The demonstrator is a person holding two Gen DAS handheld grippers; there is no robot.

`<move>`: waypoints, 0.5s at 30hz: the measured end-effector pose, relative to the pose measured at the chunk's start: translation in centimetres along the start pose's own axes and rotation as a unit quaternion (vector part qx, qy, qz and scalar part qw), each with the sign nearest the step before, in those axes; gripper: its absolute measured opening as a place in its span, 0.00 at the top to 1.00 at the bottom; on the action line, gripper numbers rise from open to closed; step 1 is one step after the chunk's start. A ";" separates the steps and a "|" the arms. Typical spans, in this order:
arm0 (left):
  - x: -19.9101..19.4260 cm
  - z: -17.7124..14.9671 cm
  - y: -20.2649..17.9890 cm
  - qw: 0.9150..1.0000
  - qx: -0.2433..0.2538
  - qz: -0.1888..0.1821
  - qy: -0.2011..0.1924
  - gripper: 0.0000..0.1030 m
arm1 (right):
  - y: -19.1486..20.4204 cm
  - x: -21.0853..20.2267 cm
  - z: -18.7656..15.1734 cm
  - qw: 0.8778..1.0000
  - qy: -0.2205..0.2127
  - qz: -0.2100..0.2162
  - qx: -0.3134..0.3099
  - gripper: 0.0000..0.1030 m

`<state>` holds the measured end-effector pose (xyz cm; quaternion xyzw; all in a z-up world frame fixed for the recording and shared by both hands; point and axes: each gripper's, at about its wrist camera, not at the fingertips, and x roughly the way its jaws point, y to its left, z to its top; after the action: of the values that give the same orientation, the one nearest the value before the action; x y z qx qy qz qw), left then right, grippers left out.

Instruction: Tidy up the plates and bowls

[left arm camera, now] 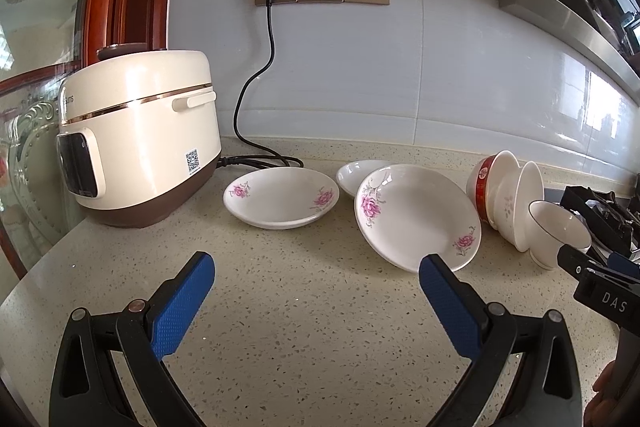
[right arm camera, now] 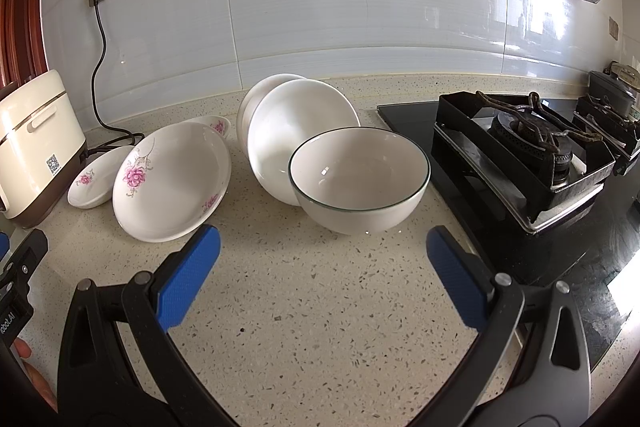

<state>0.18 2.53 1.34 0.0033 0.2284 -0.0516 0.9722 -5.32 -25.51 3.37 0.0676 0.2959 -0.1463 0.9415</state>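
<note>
Both grippers wide, holding nothing.
Left gripper [left arm camera: 316,267]: tilted plate [left arm camera: 416,215] at 1 o'clock. Right gripper [right arm camera: 323,241]: rimmed bowl [right arm camera: 358,183] at 12.

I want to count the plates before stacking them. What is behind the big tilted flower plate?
A smaller white plate sits behind the tilted flower plate, which seems to lean on it. Only its rim and part of its bowl show; the rest is covered.

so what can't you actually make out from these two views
- Third flowered plate, left wrist view: mostly behind the tilted plate.
- Red-banded bowl, left wrist view: its inside is covered by the bowl nested in it.
- Right gripper, left wrist view: cut off by the edge, jaws unclear there.
- Rice cooker, right wrist view: cut off at the left edge.
</note>
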 end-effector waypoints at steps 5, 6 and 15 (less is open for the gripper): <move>0.0 0.0 0.1 1.000 0.000 -0.001 0.000 0.00 | 0.0 0.0 0.0 1.000 0.000 0.000 0.000 0.00; 0.0 0.0 0.1 1.000 0.000 -0.001 0.000 0.00 | 0.0 0.0 0.0 1.000 0.000 0.000 0.000 0.00; -0.1 -0.1 0.1 1.000 0.000 -0.001 0.000 0.00 | 0.0 0.0 0.0 1.000 0.000 0.000 0.000 0.00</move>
<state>0.10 2.62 1.30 0.0028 0.2283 -0.0528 0.9722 -5.35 -25.54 3.35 0.0679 0.2957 -0.1460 0.9416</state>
